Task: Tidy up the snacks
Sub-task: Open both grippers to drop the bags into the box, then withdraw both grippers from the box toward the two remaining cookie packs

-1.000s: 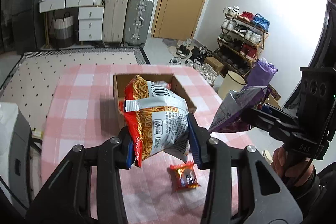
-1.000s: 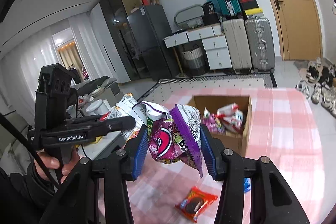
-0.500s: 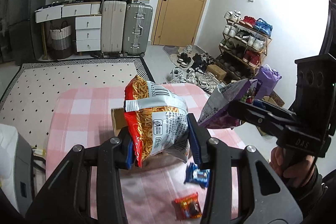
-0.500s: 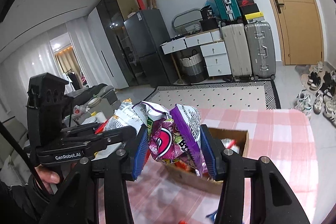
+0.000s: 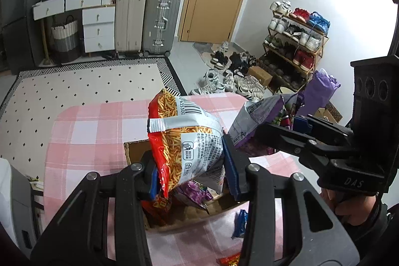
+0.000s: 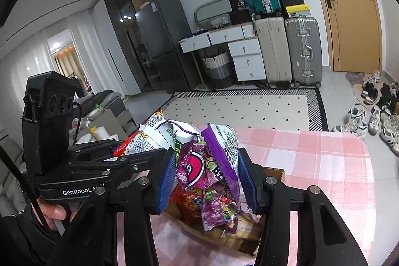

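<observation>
Two held snack bags point(image 5: 189, 141) point(image 6: 212, 161), one box point(image 5: 134, 151)

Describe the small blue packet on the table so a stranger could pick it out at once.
Find the pink checked table, then the cardboard box on it. The small blue packet lies flat on the cloth just beside the box, blue where the nearby loose wrapper is red.

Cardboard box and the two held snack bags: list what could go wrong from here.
1. The cardboard box already holds several packets, so the red chip bag in the left gripper may perch on top and slide out.
2. The purple snack bag in the right gripper hangs close beside the other; releasing together could knock one onto the checked tablecloth.
</observation>
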